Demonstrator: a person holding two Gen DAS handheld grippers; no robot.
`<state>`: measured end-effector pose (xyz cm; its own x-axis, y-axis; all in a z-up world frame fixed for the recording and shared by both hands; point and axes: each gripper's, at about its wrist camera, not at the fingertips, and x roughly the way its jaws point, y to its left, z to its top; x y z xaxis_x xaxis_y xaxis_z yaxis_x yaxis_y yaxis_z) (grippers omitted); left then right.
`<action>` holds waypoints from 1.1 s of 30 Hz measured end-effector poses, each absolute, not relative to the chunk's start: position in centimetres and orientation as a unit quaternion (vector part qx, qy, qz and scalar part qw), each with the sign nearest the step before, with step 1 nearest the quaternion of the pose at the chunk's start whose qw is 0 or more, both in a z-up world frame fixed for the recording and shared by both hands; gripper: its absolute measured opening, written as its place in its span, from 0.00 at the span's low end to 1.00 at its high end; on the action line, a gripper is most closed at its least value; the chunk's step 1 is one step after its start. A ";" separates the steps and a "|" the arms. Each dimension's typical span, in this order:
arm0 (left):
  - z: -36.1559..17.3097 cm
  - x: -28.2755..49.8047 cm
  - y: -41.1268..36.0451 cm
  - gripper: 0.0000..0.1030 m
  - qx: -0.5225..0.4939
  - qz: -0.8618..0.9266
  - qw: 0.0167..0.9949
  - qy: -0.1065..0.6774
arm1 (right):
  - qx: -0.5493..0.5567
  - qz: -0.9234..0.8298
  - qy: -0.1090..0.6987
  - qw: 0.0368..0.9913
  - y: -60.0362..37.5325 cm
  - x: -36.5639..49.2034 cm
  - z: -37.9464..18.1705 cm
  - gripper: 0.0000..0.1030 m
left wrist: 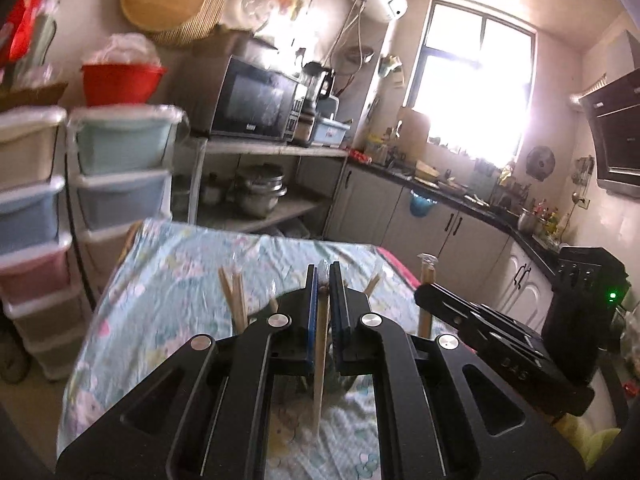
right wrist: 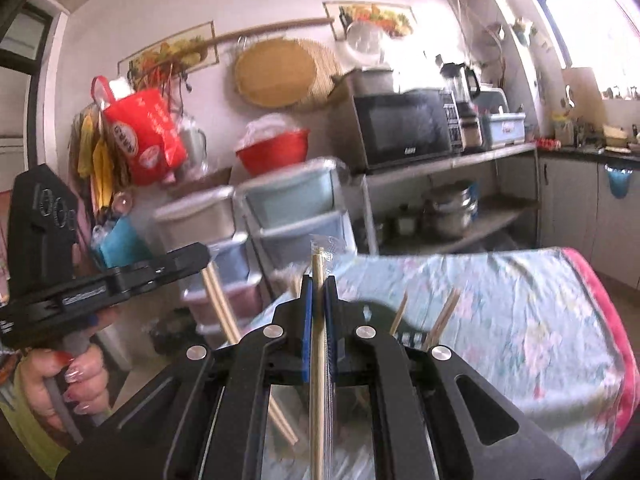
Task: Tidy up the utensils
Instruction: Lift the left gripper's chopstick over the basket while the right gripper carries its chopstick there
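Note:
In the left wrist view my left gripper (left wrist: 323, 277) is shut on a pale wooden chopstick pair (left wrist: 320, 360) in a clear wrapper, held upright above the table. To its right, my right gripper (left wrist: 430, 294) grips another wrapped chopstick pair (left wrist: 425, 316). The right wrist view shows my right gripper (right wrist: 319, 285) shut on that wrapped pair (right wrist: 317, 380). At its left is the left gripper (right wrist: 202, 254), in a person's hand (right wrist: 76, 380), with its chopsticks (right wrist: 219, 304) hanging below. More chopsticks (left wrist: 234, 300) (right wrist: 442, 318) stick up behind the gripper bodies. What they stand in is hidden.
A floral cloth covers the table (left wrist: 168, 280) (right wrist: 520, 320) below both grippers. Pastel plastic drawer towers (left wrist: 120, 176) (right wrist: 296, 216) stand beside the table, and a shelf holds a microwave (left wrist: 256, 100) with pots (left wrist: 260, 192) beneath it. Kitchen cabinets (left wrist: 440, 232) line the right.

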<state>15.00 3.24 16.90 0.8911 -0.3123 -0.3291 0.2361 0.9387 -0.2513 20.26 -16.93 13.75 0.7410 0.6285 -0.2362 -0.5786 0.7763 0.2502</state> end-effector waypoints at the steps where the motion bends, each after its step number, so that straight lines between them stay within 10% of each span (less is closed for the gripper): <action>1: 17.4 15.1 3.2 0.03 -0.101 -0.142 0.968 0.181 | 0.083 0.321 0.149 0.932 -17.0 20.6 14.0 0.06; 33: 19.4 20.7 5.8 0.03 -0.094 -0.076 0.983 0.137 | 0.066 0.201 0.037 0.977 -14.2 29.2 14.7 0.06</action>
